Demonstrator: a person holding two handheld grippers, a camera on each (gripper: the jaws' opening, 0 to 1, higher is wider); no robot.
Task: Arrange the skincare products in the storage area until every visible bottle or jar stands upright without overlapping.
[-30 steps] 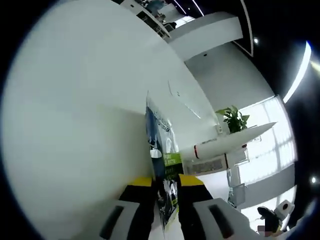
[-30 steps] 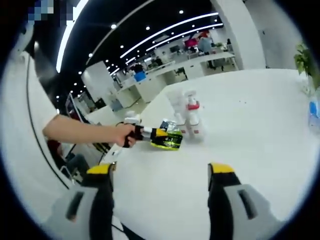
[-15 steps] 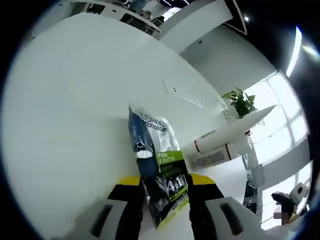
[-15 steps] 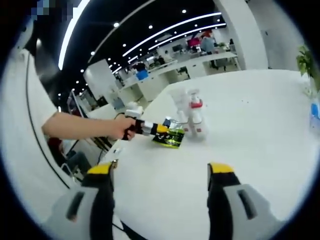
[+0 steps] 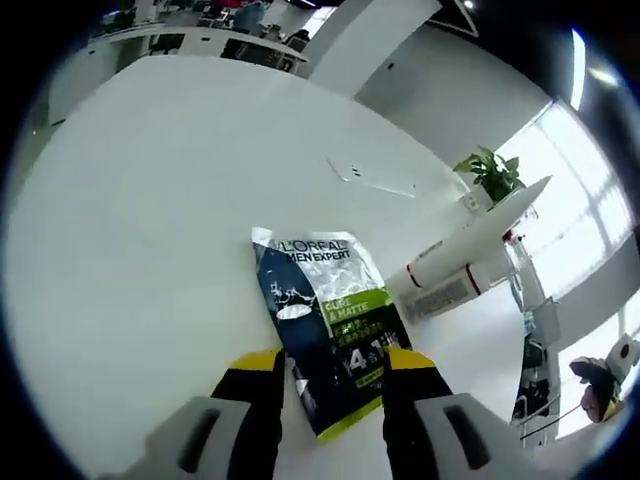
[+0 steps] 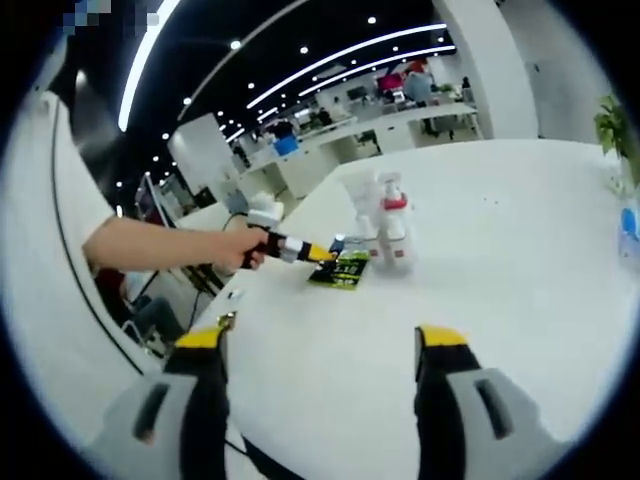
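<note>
While the sachet [image 5: 325, 325] was pinched at its lower edge between the jaws of the left gripper [image 5: 325, 375], it lay flat or nearly flat on the white table [image 5: 130, 230], printed face up. Seen from the right gripper view, it sat just beside the upright bottles [image 6: 385, 225], close to touching them, though contact could not be confirmed. The step in hand was judged to be the placing of this pack near the group. Next, a release and a clean withdrawal seemed to be called for, with care that the pack was not dragged into the bottles; whether so flat a pack could be stood upright could not be judged. The right gripper [image 6: 320, 345] was held well back over bare tabletop, its jaws wide apart and holding nothing. An open-plan office with strip lights was visible behind, and a potted plant [image 5: 490, 175] near bright windows.
</note>
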